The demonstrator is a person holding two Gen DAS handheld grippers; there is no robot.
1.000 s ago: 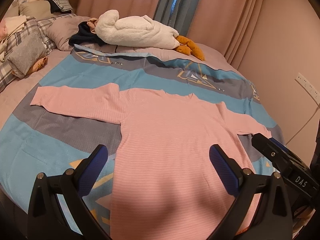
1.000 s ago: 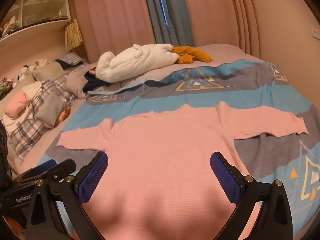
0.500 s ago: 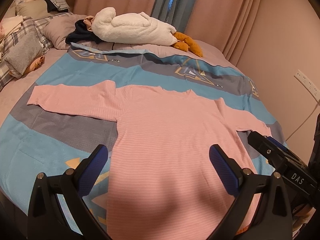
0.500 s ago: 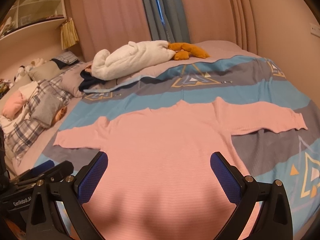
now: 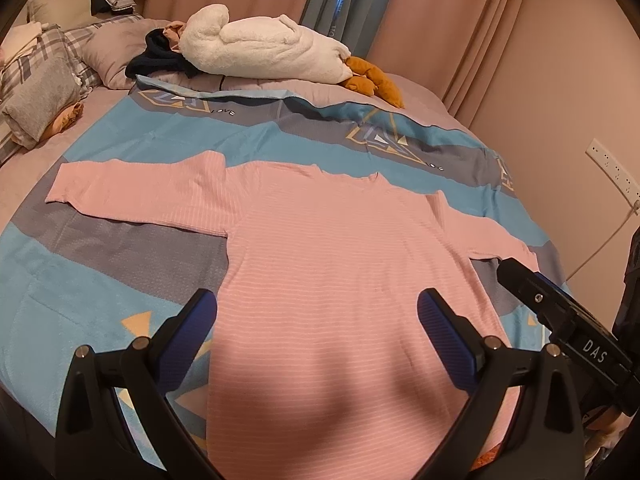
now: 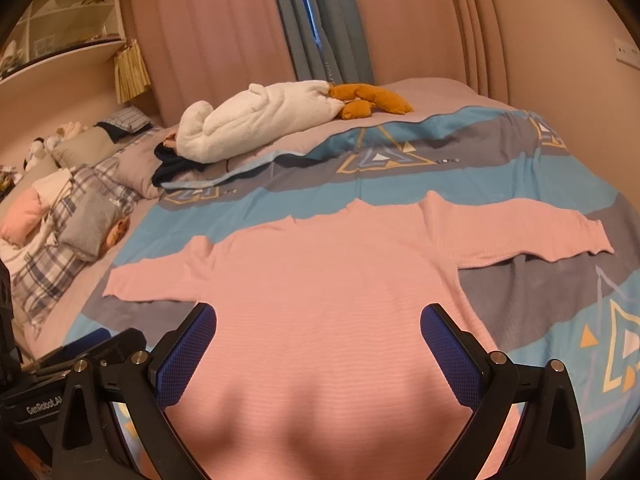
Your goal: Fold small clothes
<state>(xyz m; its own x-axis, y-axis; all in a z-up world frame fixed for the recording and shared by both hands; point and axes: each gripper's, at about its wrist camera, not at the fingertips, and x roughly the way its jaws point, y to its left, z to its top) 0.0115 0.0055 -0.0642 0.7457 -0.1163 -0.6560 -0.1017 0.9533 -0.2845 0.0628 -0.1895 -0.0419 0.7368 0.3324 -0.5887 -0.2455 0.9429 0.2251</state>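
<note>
Left wrist view:
Shirt: pink long-sleeve shirt (image 5: 332,280) lies flat on the bed cover (image 5: 100,280), both sleeves spread out sideways, collar at the far edge.
Left gripper: left gripper (image 5: 316,320) hovers above the lower part of the shirt, jaws wide apart, nothing between them.
Other gripper: right gripper (image 5: 560,320) shows at the right edge, near the end of one sleeve; jaw state can't be told from here.
Background: white plush toy (image 5: 264,50) and pillows (image 5: 44,88) at the far end, well apart from the shirt.

Right wrist view:
Shirt: same shirt (image 6: 320,300), flat, no crease or fold visible.
Right gripper: right gripper (image 6: 318,340) over the hem area, jaws spread wide, empty.
Other gripper: left gripper's body at lower left, beside the shirt's edge.

Progress: nothing folded yet, looks like the very start; shirt only laid out.
Left to do: likely fold sleeves in, then fold body.
</note>
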